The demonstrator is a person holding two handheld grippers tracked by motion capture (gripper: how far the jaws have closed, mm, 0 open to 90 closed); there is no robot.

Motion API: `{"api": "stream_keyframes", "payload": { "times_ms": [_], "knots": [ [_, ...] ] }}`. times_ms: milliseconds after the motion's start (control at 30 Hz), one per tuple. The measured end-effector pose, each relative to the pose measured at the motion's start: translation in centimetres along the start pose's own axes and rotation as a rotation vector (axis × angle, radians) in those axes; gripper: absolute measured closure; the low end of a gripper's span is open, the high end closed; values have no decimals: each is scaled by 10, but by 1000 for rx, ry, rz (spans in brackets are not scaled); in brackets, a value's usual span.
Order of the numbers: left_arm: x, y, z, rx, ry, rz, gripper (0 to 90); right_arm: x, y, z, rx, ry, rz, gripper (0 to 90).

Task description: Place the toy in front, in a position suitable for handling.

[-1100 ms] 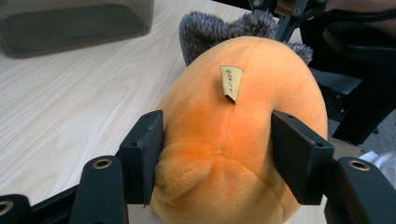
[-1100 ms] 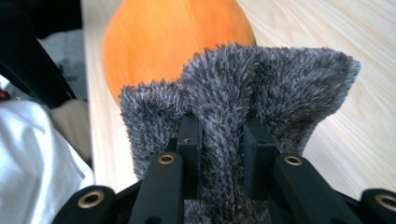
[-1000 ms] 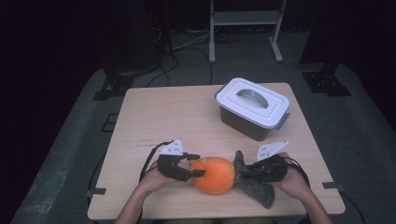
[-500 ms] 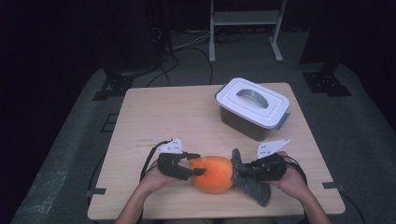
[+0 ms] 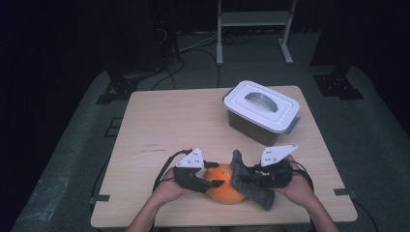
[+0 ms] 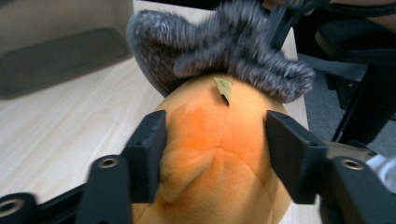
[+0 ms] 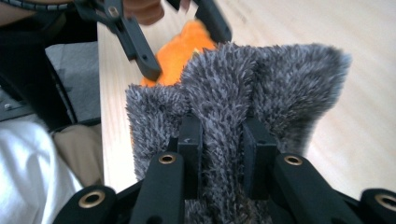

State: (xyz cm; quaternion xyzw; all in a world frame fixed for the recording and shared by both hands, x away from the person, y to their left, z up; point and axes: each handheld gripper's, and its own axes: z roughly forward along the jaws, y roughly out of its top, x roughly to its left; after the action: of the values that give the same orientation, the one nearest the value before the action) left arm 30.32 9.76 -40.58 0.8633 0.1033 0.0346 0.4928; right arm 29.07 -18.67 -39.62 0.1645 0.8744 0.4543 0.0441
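At the near edge of the desk [image 5: 145, 125], the left gripper [image 5: 209, 176] is seen with its jaws spread fairly wide around the orange plush toy [image 5: 223, 182]; the pads are pressed against its flanks, denting the fabric a little. The toy lies on the desk between the two grippers, near the person's side. It is judged light, soft and squashy (a stitched seam and a small tag are seen on its top), so it is best gripped across its full middle, where the stuffing gives. Just right of it, touching it, the grey fuzzy cloth [image 5: 251, 186] is pinched in a narrow fold by the right gripper [image 5: 247, 177]. The cloth is judged limp and easily slipped. Farther back, at the right, a lidded white box [image 5: 263, 112] stands well apart.
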Motion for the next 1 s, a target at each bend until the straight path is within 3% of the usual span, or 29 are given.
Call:
{"api": "stream_keyframes", "payload": {
  "times_ms": [133,267,367,467,567,633,733,867,1000],
  "knots": [
    [3,-2,-2,-11,10,-12,216,-4,-7,-3,14,2,15,718],
    [9,-12,4,19,-20,-51,174,-12,-16,-8,13,6,48,717],
    [11,-16,8,6,-33,-79,169,-14,-18,-9,10,3,59,717],
    [9,-13,4,6,-7,-53,339,-14,-16,-10,12,-14,54,719],
    [6,-5,-1,10,38,-41,427,-12,-11,-16,-6,-47,37,730],
    [3,0,-4,4,70,-32,441,-9,-6,-21,-41,-65,24,733],
    [-3,6,-5,-13,73,-14,456,-3,4,-22,-91,-51,7,732],
    [-6,6,-3,8,66,8,456,5,6,-9,-39,-51,-34,726],
    [-4,5,-4,-14,40,-4,431,1,-1,-6,-16,-43,-20,724]
  ]
}}
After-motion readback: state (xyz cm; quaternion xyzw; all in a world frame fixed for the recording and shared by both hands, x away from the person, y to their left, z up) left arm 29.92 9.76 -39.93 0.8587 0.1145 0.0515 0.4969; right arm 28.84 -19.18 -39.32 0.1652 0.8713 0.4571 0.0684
